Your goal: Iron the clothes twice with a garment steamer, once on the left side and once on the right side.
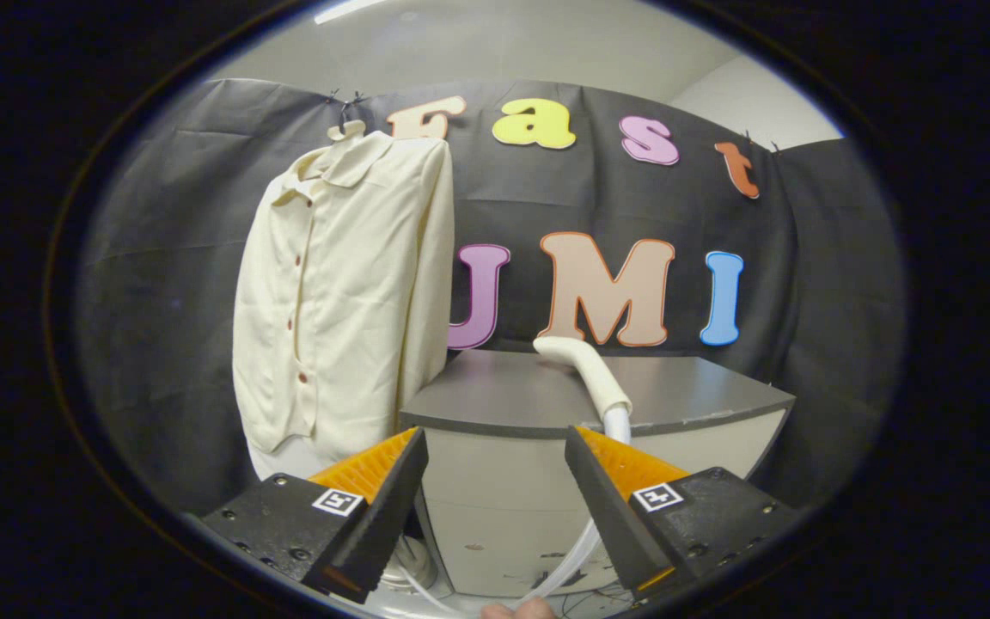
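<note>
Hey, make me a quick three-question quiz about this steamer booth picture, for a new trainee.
1. True or false: the gripper is shut on the steamer head.
2. Where does the steamer head lie? A) on the grey cabinet B) on the floor C) on the hanger
3. Fill in: the cream shirt hangs to the ____ of the cabinet.

Key: 1 false, the fingers are open with nothing between them; 2 A; 3 left.

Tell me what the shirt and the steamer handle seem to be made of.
The shirt looks like thin matte woven cloth: it drapes and creases softly. The steamer handle, lying on the cabinet beyond the open gripper, looks like smooth, slightly glossy plastic, judging by its moulded curve.
</note>
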